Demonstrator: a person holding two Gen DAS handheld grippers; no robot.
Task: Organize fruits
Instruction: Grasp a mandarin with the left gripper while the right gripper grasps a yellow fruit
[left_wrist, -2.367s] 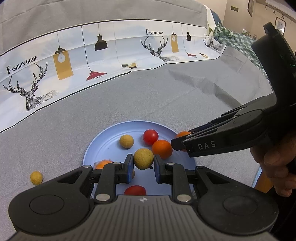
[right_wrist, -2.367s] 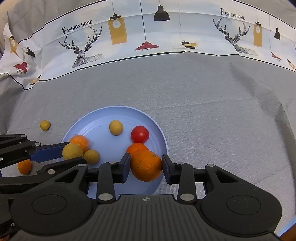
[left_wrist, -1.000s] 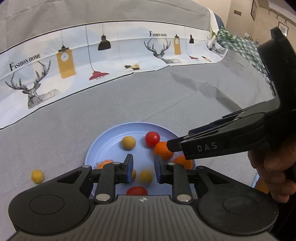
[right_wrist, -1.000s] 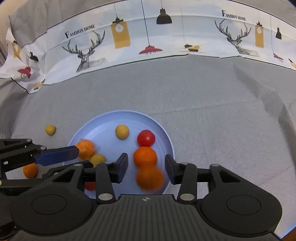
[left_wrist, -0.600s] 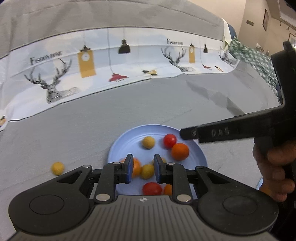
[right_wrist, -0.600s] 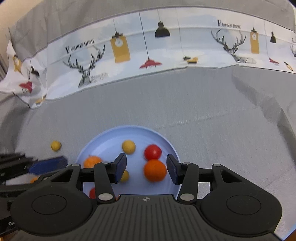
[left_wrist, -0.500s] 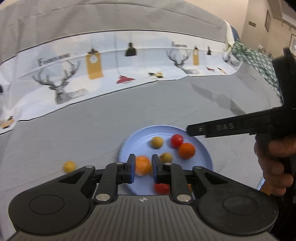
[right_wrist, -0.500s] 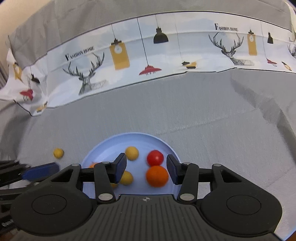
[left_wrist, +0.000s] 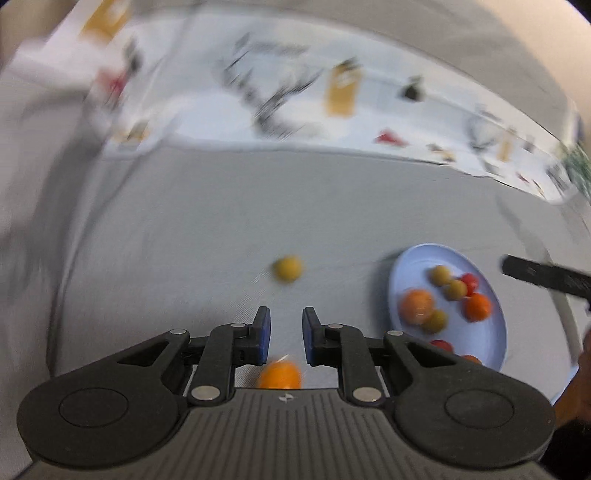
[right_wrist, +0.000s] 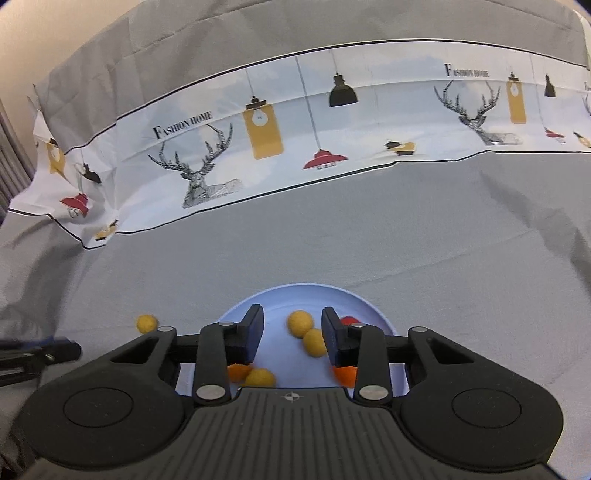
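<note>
1 orange (left_wrist: 279, 374) under left tool (left_wrist: 285, 338), plate (left_wrist: 413, 258) rightward

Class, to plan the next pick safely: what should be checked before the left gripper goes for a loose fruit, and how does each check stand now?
1. Left gripper empty: ok, nothing between its pads.
2. Loose fruit in view: ok, a yellow fruit and an orange lie on the cloth, off the plate.
3. Left view sharp enough to aim: not ok, blurred.
4. Right gripper clear: ok, jaws closing on nothing, over the plate.
5. Which fruit is targeted: cannot tell.
</note>
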